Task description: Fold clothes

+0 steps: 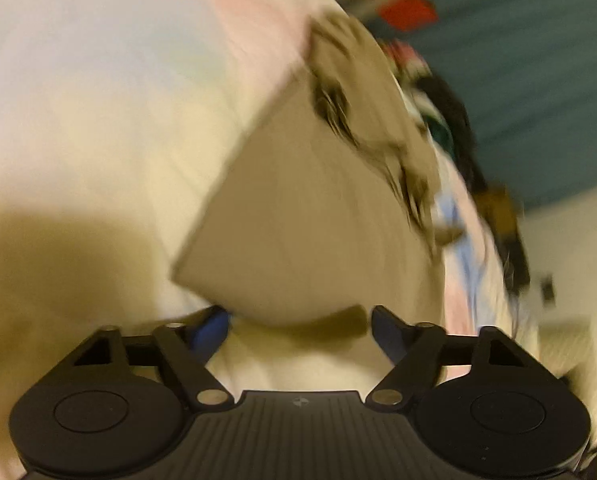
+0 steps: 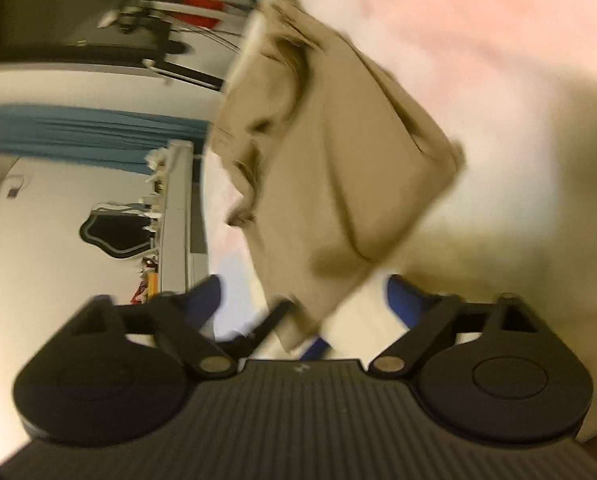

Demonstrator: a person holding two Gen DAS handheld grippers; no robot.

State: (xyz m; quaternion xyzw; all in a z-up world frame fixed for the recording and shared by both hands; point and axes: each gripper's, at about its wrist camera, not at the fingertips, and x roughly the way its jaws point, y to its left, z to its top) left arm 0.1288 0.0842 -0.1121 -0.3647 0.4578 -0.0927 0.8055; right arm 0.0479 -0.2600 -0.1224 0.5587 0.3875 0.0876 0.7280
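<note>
The beige garment point(image 1: 310, 216) is lying on a pale sheet point(image 1: 98, 100) with faint pink and blue tints; whether that sheet covers a bed or a surface cannot be told. Both views are blurred.

In the left wrist view, the left tongs point(image 1: 300, 326) are standing open just short of the garment's near rounded edge. The blue pads point(image 1: 210, 330) are showing at either side, and only sheet and shadow are lying between them; nothing is being gripped. The garment is presenting a flat folded panel with one sharp corner pointing to the left, and its far edge is looking rumpled with dark streaks. Beyond the garment, a heap of darker clothes point(image 1: 454, 120) is sitting at the sheet's edge, with a teal curtain point(image 1: 538, 80) behind it.

In the right wrist view, the right tongs point(image 2: 304, 298) are also standing open. A lower corner of the garment point(image 2: 330, 184) is hanging down between the blue pads point(image 2: 398, 296), but neither pad is pressing on it. To the left of the garment, a white wall point(image 2: 58, 220) and a teal curtain point(image 2: 90, 132) are showing.
</note>
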